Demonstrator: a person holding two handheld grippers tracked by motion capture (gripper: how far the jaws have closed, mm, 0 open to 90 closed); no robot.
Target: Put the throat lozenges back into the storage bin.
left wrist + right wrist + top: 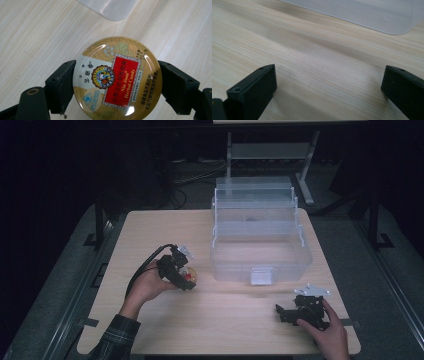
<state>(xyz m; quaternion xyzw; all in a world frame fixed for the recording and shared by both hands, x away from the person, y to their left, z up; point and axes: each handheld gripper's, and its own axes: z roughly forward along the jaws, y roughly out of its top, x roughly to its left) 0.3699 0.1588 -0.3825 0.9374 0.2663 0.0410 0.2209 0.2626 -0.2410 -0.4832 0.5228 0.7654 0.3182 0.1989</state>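
A round gold candy tin (117, 80) with a red label reading "Nin Jiom Herbal Candy" sits between the two black jaws of my left gripper (116, 85), which press on its left and right rims. In the high view the left gripper (186, 277) is at the table's left-middle, with the tin (191, 276) at its tip just above or on the tabletop; I cannot tell which. My right gripper (279, 312) rests low at the front right, jaws wide apart with bare wood between them (329, 87). A clear plastic tiered box (260, 240) stands open at the back centre.
The light wooden table (230, 320) has free room in its middle and front. The clear box's front latch (261, 275) faces the person. A corner of the clear box (110, 8) lies just beyond the tin. Dark floor and a stand's legs lie behind the table.
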